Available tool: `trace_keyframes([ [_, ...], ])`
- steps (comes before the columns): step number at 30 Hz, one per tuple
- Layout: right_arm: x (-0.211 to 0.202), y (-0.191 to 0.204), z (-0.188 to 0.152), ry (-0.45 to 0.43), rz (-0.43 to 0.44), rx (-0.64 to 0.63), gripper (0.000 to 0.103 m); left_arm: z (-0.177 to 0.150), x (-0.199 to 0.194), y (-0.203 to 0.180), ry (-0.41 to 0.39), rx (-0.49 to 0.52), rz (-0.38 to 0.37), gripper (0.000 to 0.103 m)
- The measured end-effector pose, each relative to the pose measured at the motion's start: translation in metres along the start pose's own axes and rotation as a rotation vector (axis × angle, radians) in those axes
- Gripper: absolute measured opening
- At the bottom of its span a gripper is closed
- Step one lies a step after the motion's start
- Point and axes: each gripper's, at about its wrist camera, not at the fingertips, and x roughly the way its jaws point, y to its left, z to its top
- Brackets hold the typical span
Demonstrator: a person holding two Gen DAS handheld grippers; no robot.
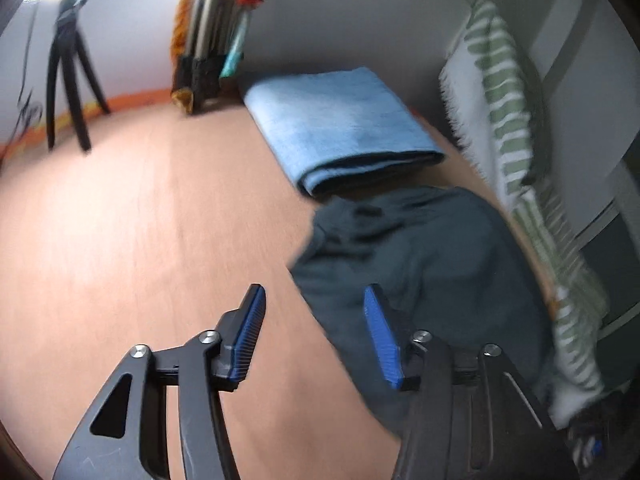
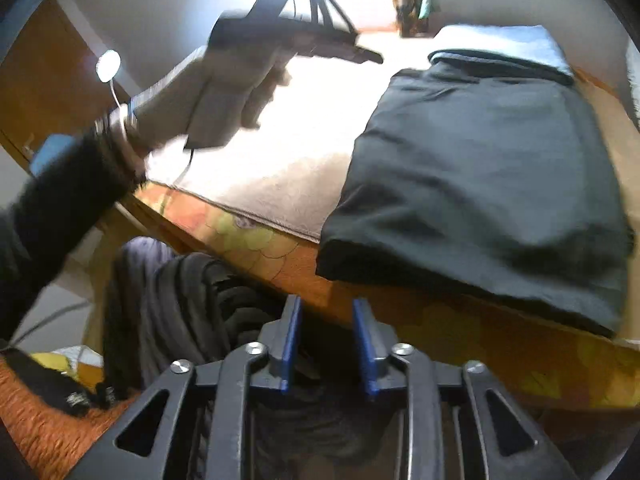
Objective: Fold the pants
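The dark pants [image 2: 480, 184] lie folded into a rough rectangle on the bed's pale cover [image 2: 288, 168], reaching its front edge. In the left wrist view they [image 1: 420, 260] look rumpled, on the right. My left gripper [image 1: 313, 290] hovers open over the pants' left edge, with nothing between its blue pads [image 1: 252, 332]. A hand [image 2: 236, 92] holds that gripper up over the bed. My right gripper [image 2: 327, 302] is open and empty, just off the bed's front edge, left of the pants' near corner.
A folded light-blue cloth [image 1: 340, 120] lies behind the pants. A green-and-white striped cushion [image 1: 504, 100] leans at the right. A black tripod [image 1: 68, 80] stands at the far left. Dark ribbed fabric [image 2: 180, 300] lies below the bed's orange patterned edge [image 2: 440, 320].
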Motion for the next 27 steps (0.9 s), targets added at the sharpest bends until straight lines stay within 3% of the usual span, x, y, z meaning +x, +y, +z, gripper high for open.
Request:
trace_keyframes([
  [2, -0.026, -0.013, 0.000, -0.065, -0.019, 0.016, 0.038, -0.010, -0.001, -0.010, 0.021, -0.005, -0.021, 0.051],
  [4, -0.049, -0.031, 0.007, -0.128, -0.061, 0.043, 0.058, -0.018, -0.001, -0.019, 0.041, -0.005, -0.040, 0.051],
  [7, -0.072, -0.066, 0.017, -0.213, -0.112, 0.122, 0.070, -0.029, 0.000, -0.027, 0.063, -0.021, -0.055, 0.051],
  [10, -0.075, -0.106, 0.032, -0.208, -0.129, 0.208, 0.086, -0.033, 0.006, -0.033, 0.073, -0.055, -0.052, 0.052],
  [15, -0.048, -0.155, 0.064, -0.155, -0.125, 0.318, 0.086, -0.036, 0.020, -0.035, 0.106, -0.079, -0.022, 0.059],
  [21, -0.004, -0.185, 0.091, -0.044, -0.276, 0.282, 0.086, -0.033, 0.029, -0.029, 0.117, -0.101, -0.005, 0.059],
  [27, 0.005, -0.230, 0.093, -0.012, -0.155, 0.374, 0.086, -0.029, 0.039, -0.029, 0.116, -0.115, -0.045, 0.059],
])
